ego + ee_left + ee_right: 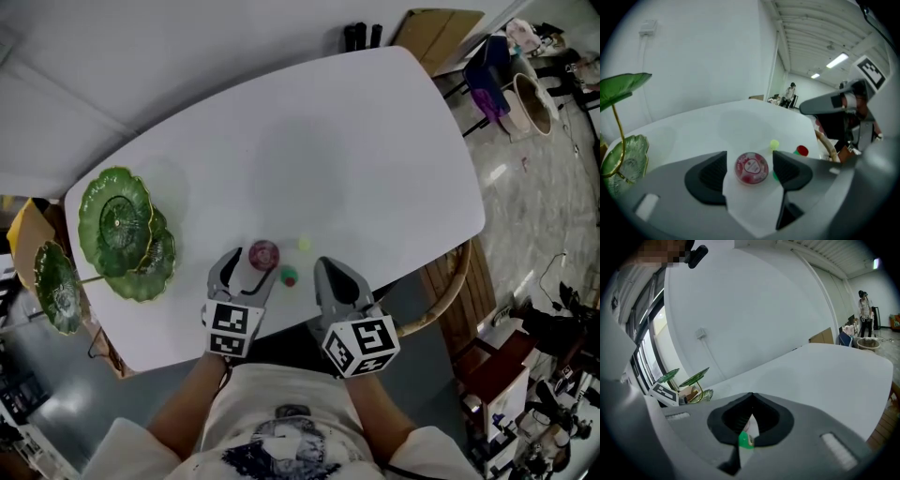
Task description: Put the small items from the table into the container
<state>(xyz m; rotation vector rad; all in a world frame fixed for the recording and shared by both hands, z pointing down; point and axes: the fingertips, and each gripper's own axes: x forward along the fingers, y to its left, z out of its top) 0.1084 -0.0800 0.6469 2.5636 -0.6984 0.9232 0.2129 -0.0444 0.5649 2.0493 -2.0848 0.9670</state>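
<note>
- Small items – three of them – lie on the white tabletop (356,150), close to its near edge and just in front of the two tools.
- The pink-lidded cup (263,254) (751,168) is round and sits flat on the tabletop, lid up.
- The left tool (248,267) (750,161) has its jaws spread wide, one to each side of that cup. Bare tabletop shows between the cup and each pad, so the cup is straddled, not gripped.
- The yellow-green piece (305,244) (774,144) lies a little beyond the cup, to its right, apart from both tools.
- The green and red piece (290,277) (801,151) (745,440) lies between the two tools, just beside the tip of the right one.
- The right tool (330,272) (751,397) is closed, its pads meeting at the tips. In its own view the green piece shows only through the slot below the tips – the head view has it lying on the tabletop beside the tool, not clamped.
- The green leaf-shaped dish (117,220) (623,157) (689,380), with tiers on a thin gold stem, stands at the left end of the tabletop, well apart from the items.
</note>
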